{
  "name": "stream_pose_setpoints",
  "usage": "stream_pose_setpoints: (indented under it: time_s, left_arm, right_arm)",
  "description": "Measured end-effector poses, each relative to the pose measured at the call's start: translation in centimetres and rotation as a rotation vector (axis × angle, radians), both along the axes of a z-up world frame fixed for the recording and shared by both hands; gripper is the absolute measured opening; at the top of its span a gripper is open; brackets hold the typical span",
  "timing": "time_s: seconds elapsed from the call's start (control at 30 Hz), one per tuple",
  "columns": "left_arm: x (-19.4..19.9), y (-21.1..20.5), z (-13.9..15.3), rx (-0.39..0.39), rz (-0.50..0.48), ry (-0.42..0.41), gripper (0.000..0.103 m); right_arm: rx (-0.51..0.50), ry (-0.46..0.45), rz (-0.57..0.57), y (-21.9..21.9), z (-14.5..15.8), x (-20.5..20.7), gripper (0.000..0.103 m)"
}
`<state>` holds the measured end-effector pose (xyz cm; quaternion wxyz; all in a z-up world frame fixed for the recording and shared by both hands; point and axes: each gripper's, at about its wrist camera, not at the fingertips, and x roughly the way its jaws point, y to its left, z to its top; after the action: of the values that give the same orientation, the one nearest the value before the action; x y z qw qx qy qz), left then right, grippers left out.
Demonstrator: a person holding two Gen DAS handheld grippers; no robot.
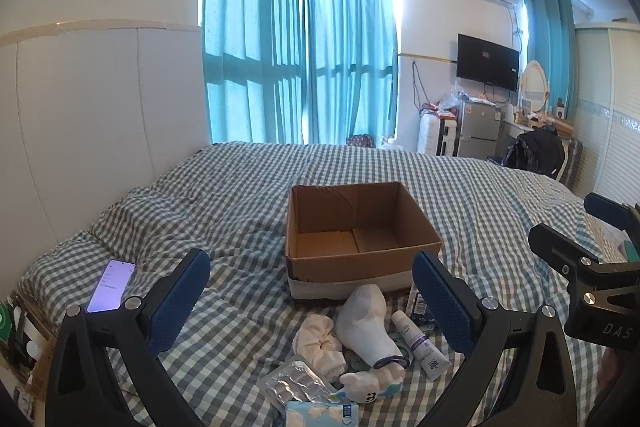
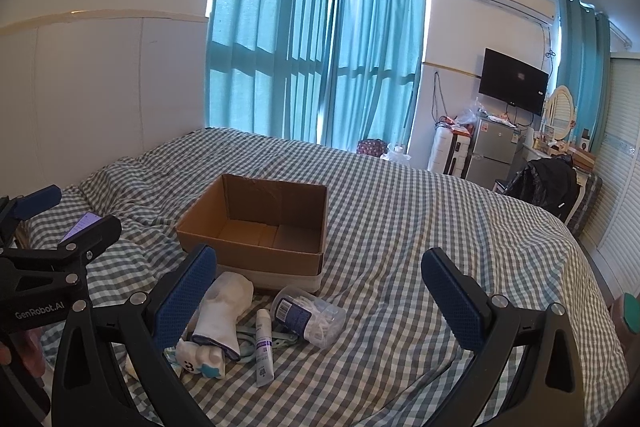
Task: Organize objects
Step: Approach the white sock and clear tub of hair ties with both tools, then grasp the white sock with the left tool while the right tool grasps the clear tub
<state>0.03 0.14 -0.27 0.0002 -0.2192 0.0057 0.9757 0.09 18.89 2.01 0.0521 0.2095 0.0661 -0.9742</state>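
An empty cardboard box stands open on the checked bed. In front of it lies a small heap: a white sock, a white tube, a cream scrunchie, a foil packet, a small white plush toy, a tissue pack and a clear jar of cotton swabs. My left gripper hovers open above the heap. My right gripper is open too, above the jar and bare bedding. Both hold nothing.
A lit phone lies on the bed at the left near the white headboard. Teal curtains, a wall TV, a small fridge and a wardrobe stand beyond the bed.
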Motion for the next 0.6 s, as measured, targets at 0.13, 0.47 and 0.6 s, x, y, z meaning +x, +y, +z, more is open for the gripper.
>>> stream_pose_setpoints:
  time_s: [0.13, 0.47, 0.6]
  left_arm:
    - [-0.9, 0.4, -0.7, -0.003, -0.008, -0.026, 0.103]
    - [-5.9, 2.0, -5.6, -0.025, 0.002, -0.205, 0.103]
    - [-7.7, 3.5, -8.3, -0.054, -0.012, -0.28, 0.1]
  right_arm:
    - [0.002, -0.015, 0.004, 0.4, -0.2, -0.8, 0.103]
    - [0.045, -0.104, 0.008, 2.4, -3.3, -5.5, 0.102]
    - [0.028, -0.174, 0.029, 3.2, -5.6, -8.1, 0.099]
